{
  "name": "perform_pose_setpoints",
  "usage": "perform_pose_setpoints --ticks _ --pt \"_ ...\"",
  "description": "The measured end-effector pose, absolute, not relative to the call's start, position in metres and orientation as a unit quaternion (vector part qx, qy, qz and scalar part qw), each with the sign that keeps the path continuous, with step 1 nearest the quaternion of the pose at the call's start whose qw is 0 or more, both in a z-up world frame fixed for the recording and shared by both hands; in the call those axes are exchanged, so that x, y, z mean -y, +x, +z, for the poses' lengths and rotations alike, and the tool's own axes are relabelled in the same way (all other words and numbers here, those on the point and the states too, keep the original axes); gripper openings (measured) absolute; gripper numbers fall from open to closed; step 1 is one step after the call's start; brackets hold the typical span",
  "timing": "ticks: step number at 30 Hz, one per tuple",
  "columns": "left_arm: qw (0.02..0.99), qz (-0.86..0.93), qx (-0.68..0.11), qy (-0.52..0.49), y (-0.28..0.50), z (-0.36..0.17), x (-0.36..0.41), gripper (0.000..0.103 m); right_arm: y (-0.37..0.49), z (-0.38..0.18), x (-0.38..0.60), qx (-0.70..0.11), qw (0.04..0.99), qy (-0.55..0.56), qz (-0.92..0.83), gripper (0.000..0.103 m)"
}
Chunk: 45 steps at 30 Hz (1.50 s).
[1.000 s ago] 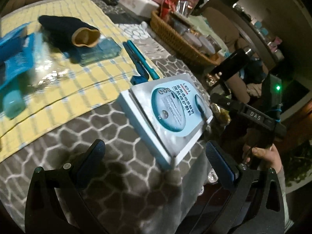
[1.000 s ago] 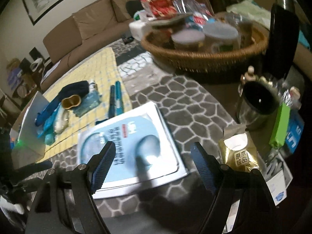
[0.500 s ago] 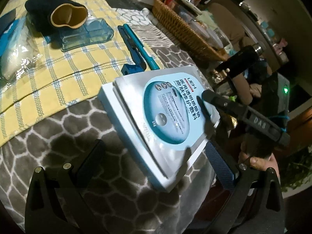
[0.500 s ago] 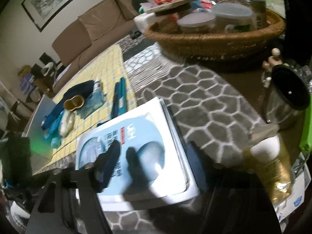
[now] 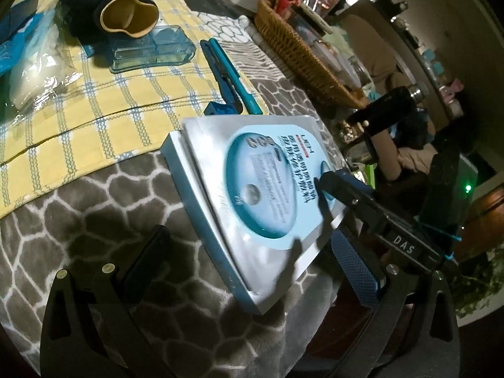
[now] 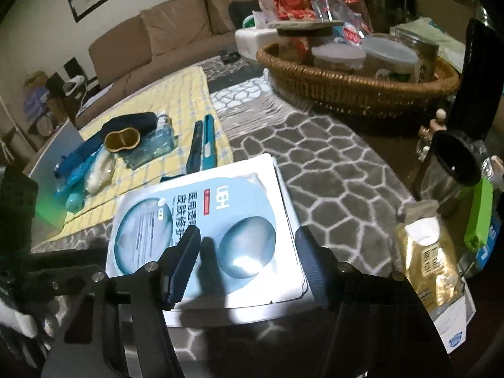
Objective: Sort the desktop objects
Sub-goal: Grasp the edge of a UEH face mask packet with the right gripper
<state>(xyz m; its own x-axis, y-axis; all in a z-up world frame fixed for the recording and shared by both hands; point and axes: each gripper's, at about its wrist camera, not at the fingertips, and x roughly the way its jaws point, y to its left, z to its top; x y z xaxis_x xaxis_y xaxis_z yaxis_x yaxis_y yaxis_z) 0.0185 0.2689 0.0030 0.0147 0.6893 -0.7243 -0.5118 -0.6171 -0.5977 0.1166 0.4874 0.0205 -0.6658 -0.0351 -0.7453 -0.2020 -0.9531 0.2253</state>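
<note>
Half-hidden white box [image 6: 220, 312] under mask sachet [image 6: 204, 220]

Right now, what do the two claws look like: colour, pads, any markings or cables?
Both are black plastic two-finger claws with silver screws. The left claw has blue textured pads. The right claw has blue ridged pads; seen from the left, its body bears white "DAS" lettering, a blue cord and a green light.
</note>
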Motion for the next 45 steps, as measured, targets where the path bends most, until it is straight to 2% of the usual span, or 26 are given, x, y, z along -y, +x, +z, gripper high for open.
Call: perform_pose_setpoints --ticks 9,14,18,19,20,21,22,23,26,36,41,45 --pt "0.441 0.692 0.087 -0.565 0.017 0.008 -0.258 0.103 0.115 0.021 -0.462 -0.164 -0.017 -0.419 0.893 0.061" --pt "0.407 0.706 0.112 -0.569 -0.009 0.004 -0.235 0.103 0.119 0.026 -0.474 -0.197 -0.002 -0.407 0.892 0.06" --pt "0.424 0.687 0.136 -0.574 -0.026 0.0 -0.24 0.101 0.111 0.026 -0.494 -0.235 0.015 -0.398 0.887 0.062" --pt "0.432 0.68 0.141 -0.576 -0.028 -0.001 -0.243 0.093 0.108 0.025 -0.497 -0.243 0.012 -0.399 0.884 0.062" --pt "0.437 0.673 0.144 -0.58 -0.03 -0.002 -0.246 0.072 0.104 0.022 -0.498 -0.252 0.009 -0.402 0.88 0.062" --pt "0.441 0.666 0.138 -0.585 -0.03 -0.004 -0.251 0.06 0.101 0.021 -0.497 -0.258 0.001 -0.403 0.878 0.061" --pt "0.442 0.666 0.129 -0.587 -0.029 -0.004 -0.255 0.057 0.099 0.021 -0.494 -0.256 -0.006 -0.404 0.878 0.059" --pt "0.442 0.669 0.118 -0.585 -0.027 -0.003 -0.256 0.057 0.097 0.021 -0.489 -0.252 -0.013 -0.408 0.878 0.056" --pt "0.442 0.671 0.115 -0.584 -0.026 -0.005 -0.249 0.056 0.094 0.023 -0.47 -0.201 -0.002 -0.416 0.887 0.057" --pt "0.454 0.654 0.13 -0.591 -0.025 -0.011 -0.226 0.057 0.095 0.019 -0.449 -0.206 -0.042 -0.429 0.878 0.055" --pt "0.453 0.674 0.097 -0.575 -0.013 0.003 -0.218 0.04 0.095 0.021 -0.443 -0.206 -0.031 -0.439 0.874 0.056" --pt "0.447 0.682 0.069 -0.575 0.001 0.001 -0.205 0.04 0.116 0.021 -0.446 -0.248 -0.013 -0.441 0.863 0.054"
